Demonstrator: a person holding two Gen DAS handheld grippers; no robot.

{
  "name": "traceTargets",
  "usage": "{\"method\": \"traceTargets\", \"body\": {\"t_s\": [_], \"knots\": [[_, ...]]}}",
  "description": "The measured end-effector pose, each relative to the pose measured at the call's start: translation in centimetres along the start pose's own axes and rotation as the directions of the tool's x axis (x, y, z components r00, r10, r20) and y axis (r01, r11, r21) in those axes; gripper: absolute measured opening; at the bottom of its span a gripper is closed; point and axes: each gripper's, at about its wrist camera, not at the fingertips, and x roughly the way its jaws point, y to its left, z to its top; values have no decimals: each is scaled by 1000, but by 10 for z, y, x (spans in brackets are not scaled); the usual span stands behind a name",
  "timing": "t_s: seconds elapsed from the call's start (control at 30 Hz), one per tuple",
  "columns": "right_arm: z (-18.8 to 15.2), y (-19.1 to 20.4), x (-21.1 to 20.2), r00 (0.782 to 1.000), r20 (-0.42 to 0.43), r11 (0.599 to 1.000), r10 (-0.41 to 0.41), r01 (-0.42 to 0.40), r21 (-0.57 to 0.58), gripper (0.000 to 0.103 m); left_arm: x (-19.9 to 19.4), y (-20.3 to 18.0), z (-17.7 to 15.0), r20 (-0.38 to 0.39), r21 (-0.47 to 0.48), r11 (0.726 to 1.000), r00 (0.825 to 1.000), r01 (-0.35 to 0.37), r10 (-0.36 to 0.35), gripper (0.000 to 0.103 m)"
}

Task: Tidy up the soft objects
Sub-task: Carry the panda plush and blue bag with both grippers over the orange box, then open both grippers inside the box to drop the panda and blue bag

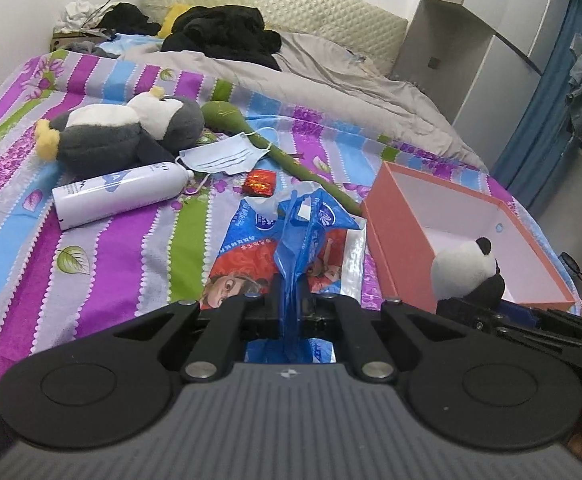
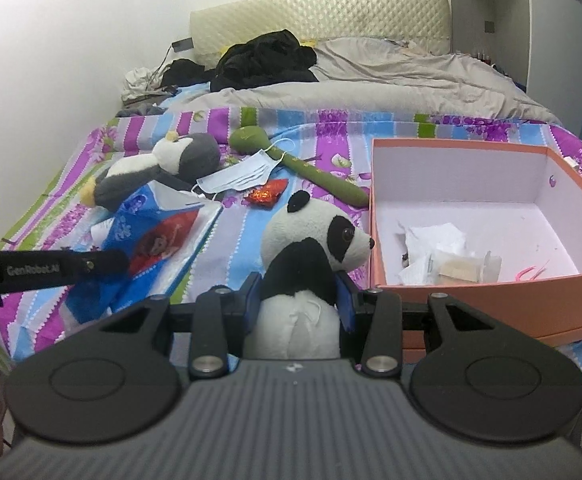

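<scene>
Nearest in the left wrist view, the left tongs (image 1: 291, 300) are pinched together on the handle of a blue plastic bag (image 1: 311, 240), which stretches up from between the jaws while the rest of the bag, printed in red and blue, sags onto the striped bed (image 1: 91, 248) just ahead. In the right wrist view, the right tongs (image 2: 300, 300) are clamped on the body of a plush panda (image 2: 311, 256); the blue pads press its white belly from both sides, and its head rises above them, snout turned toward the pink box (image 2: 471, 296) just to the right. The panda is held beside the box's near left corner, outside the wall. Inside the box lie crumpled white papers (image 2: 431, 244) and a small pink item.

Beyond the bag, a red foil wrapper (image 1: 259, 182) lies on the sheet, with a white bottle (image 1: 121, 196) on its side to the left. Farther on, a blue face mask (image 1: 227, 156) drapes over a long green plush (image 1: 287, 156), and a grey and white penguin plush (image 1: 119, 132) lies beside them. At the far end, a grey duvet (image 1: 351, 76) and black clothes (image 1: 223, 36) pile before the headboard.
</scene>
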Motion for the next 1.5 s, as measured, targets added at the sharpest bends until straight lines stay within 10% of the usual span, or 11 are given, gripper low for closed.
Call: {"method": "traceTargets", "body": {"t_s": [0.57,1.13,1.5], "knots": [[-2,-72,-43,990,12,986,-142,140,86,42,22,-91,1,-56,95,980,984,176,-171,6],[64,-173,51,977,-162,981,-136,156,116,43,164,-176,83,-203,202,942,953,267,-226,6],[80,-218,114,931,-340,975,-132,184,125,43,270,-223,124,-432,233,929,886,289,-168,6]]}}
